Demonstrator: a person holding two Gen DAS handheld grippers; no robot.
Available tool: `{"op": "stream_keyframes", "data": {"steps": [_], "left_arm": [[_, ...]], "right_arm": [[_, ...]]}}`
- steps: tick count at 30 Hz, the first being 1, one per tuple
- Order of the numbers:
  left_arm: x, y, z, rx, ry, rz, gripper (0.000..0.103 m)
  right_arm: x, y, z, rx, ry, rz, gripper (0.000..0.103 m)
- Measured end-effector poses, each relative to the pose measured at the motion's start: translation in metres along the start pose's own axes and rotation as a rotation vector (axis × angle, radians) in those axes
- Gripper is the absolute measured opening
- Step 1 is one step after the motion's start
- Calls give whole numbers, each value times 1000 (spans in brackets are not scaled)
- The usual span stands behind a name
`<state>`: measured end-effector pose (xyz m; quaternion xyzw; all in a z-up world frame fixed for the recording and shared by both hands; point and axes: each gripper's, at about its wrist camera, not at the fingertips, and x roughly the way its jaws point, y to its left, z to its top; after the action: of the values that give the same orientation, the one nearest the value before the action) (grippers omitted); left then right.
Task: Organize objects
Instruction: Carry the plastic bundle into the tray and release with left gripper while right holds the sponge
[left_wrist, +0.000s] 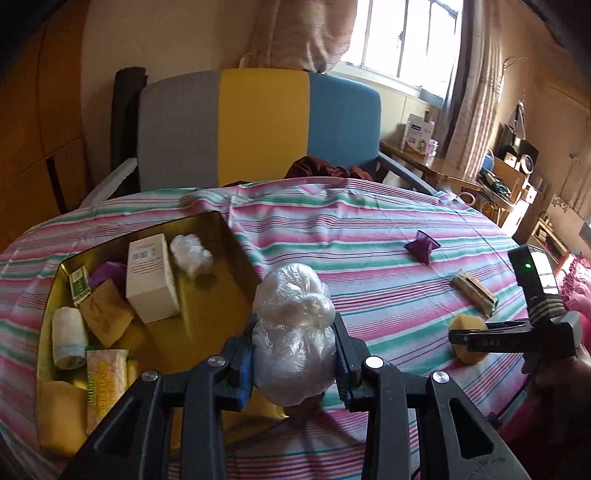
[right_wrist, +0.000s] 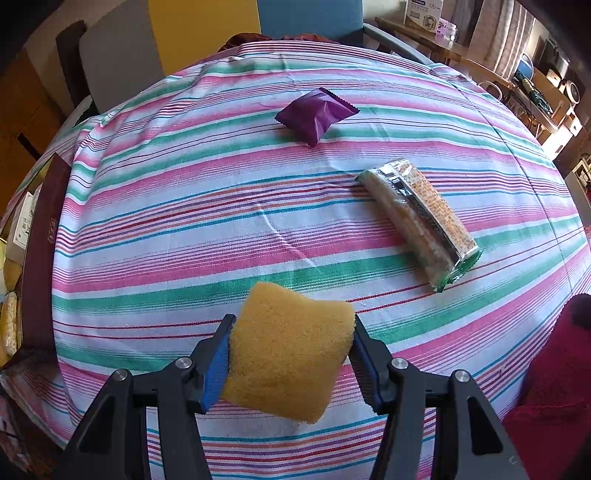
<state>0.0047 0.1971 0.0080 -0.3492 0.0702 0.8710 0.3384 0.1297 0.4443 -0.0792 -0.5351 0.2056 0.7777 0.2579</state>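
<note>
Left gripper (left_wrist: 294, 360): fingers pinch a clear plastic-wrapped bundle (left_wrist: 293, 332), held above the striped surface (left_wrist: 388, 236) beside the gold tin (left_wrist: 207, 221).
Right gripper (right_wrist: 291, 363): fingers clamp a yellow sponge (right_wrist: 290, 354) just over the cloth.
Left view only: tin's contents, a white box (left_wrist: 151, 277), a bandage roll (left_wrist: 68, 336), a crumpled wrap (left_wrist: 192, 254).
Right view only: close detail of the purple packet (right_wrist: 316, 114) and cracker pack (right_wrist: 421, 221), lying apart.

A lived-in home room: ahead of the tongs a striped cloth (left_wrist: 369, 236) covers the table, beyond it a three-coloured chair (left_wrist: 258, 125), curtained window (left_wrist: 402, 37) and cluttered shelves (left_wrist: 517, 173) to the right.
</note>
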Motion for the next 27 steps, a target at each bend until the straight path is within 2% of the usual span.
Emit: {"op": "stream_keyframes", "data": {"steps": [4,7,11,14,18,27], "left_arm": [[3,41,-4,-85,18,48,35],[10,77,-12,-185,68,56,35],[21,101,-27,-243,130,76,36],[30,108,-38,-252,171,100,39],[37,114,-49,-283,216,126,54],[15,107,-51,-214,150,179,61]], "right_arm": [[-1,-1,0,-5,-1,-4,59],[-1,-2,-1,-7,-1,-5,59],[-1,-2,-1,-8,-1,-4,59],[0,-2,0,-8,-1,-4,59],[0,-3,0,-8,-1,-4,59],[-1,-5,2,3,-14,8,58]]}}
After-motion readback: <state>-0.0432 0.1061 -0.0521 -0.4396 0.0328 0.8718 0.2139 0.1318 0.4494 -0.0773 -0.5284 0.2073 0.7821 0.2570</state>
